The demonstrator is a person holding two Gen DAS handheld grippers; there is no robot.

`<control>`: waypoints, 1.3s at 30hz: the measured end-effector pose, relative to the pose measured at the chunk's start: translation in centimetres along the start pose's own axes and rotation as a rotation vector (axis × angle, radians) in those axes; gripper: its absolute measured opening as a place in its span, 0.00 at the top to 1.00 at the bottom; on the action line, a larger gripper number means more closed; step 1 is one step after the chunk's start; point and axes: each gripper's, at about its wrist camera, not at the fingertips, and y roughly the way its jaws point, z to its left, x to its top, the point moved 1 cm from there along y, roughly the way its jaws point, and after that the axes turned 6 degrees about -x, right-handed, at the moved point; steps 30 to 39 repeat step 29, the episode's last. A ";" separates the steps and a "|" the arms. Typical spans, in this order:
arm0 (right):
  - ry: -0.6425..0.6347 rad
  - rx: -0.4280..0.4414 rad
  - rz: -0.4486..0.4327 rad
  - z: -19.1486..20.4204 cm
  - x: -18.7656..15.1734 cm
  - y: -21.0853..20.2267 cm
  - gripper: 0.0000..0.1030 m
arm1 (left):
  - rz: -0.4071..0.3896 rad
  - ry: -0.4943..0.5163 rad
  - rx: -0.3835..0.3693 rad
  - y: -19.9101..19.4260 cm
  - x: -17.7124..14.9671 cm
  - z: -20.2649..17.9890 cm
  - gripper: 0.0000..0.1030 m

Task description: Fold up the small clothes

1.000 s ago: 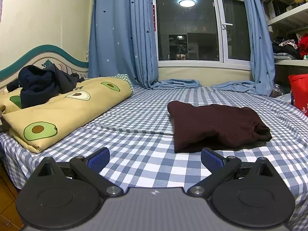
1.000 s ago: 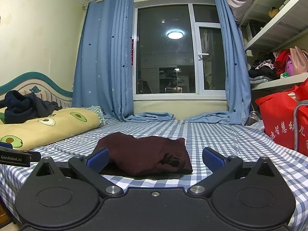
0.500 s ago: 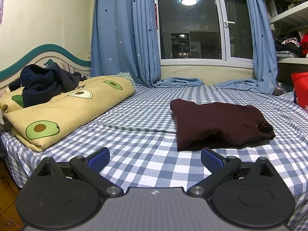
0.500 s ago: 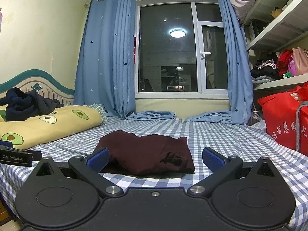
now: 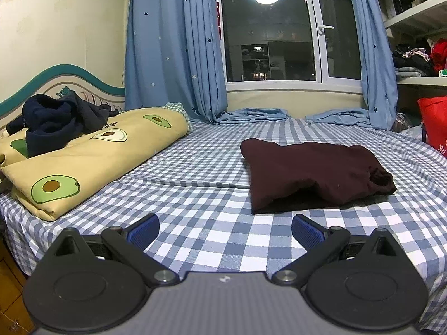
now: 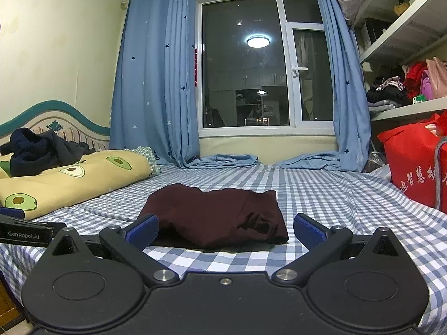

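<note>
A dark maroon garment (image 5: 313, 173) lies folded in a compact bundle on the blue checked bed sheet (image 5: 212, 223); it also shows in the right wrist view (image 6: 218, 215). My left gripper (image 5: 225, 230) is open and empty, held low near the bed's front edge, short of the garment and to its left. My right gripper (image 6: 225, 229) is open and empty, just in front of the garment. The left gripper's side (image 6: 25, 233) shows at the left edge of the right wrist view.
A folded yellow avocado-print quilt (image 5: 92, 156) lies on the left with a heap of dark navy clothes (image 5: 53, 120) on top. Blue curtains (image 5: 173, 44) and a window stand at the back. A red bag (image 6: 413, 162) and shelves (image 6: 405, 109) stand on the right.
Both grippers have drifted slightly, so the garment sits a little differently in each view. The garment has not moved and both grippers stay open.
</note>
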 end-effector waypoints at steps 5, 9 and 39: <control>-0.002 0.003 0.004 0.1 0.0 0.2 0.00 | 0.006 0.003 -0.003 0.2 -0.1 -0.1 0.01; -0.003 0.004 0.006 0.1 -0.1 0.3 0.00 | 0.009 0.004 -0.004 0.3 0.0 -0.1 0.01; -0.008 -0.001 0.030 -0.1 -0.7 1.5 0.00 | 0.024 0.002 -0.010 1.1 -0.3 -0.2 0.01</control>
